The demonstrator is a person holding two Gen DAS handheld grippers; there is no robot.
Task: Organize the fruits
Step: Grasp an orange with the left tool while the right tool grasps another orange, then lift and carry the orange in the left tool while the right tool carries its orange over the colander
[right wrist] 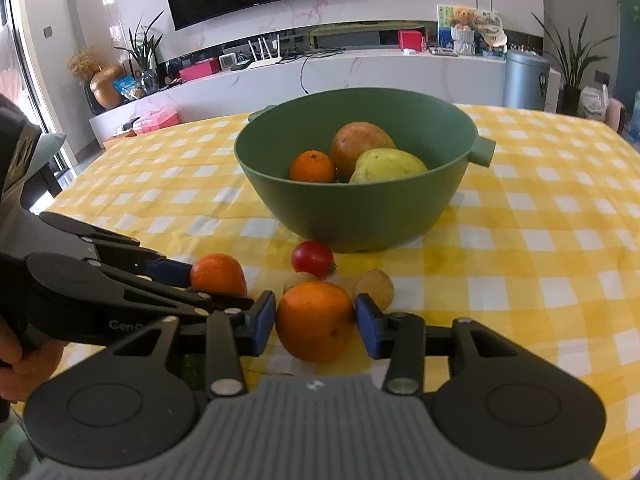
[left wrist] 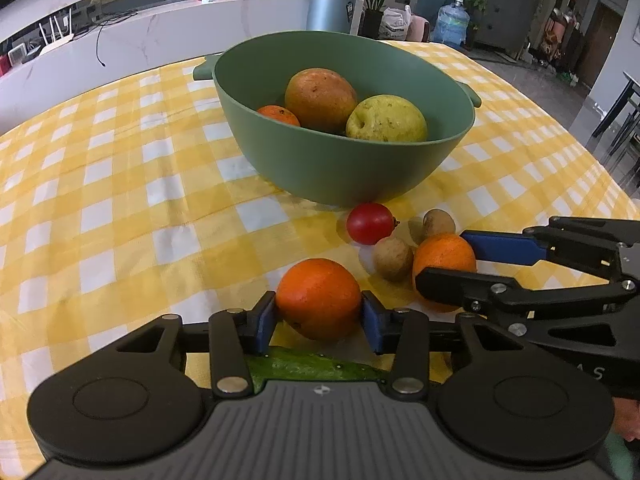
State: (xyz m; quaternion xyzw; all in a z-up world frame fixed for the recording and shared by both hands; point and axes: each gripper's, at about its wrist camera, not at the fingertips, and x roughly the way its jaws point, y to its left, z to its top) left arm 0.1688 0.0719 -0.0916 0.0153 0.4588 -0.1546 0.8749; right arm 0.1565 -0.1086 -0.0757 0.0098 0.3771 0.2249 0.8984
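While each claw brackets its own orange in front of the green bowl (left wrist: 344, 168), the pickup step is in hand: left gripper (left wrist: 319, 314) clamped on the left orange (left wrist: 319, 298); right gripper (right wrist: 316, 322) flanks the right orange (right wrist: 315, 320), pads just clear. Next, I judge: close, lift over the rim.

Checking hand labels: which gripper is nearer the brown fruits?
Right. The right gripper straddles the orange beside the brown fruits; the left gripper straddles the other orange, farther off.
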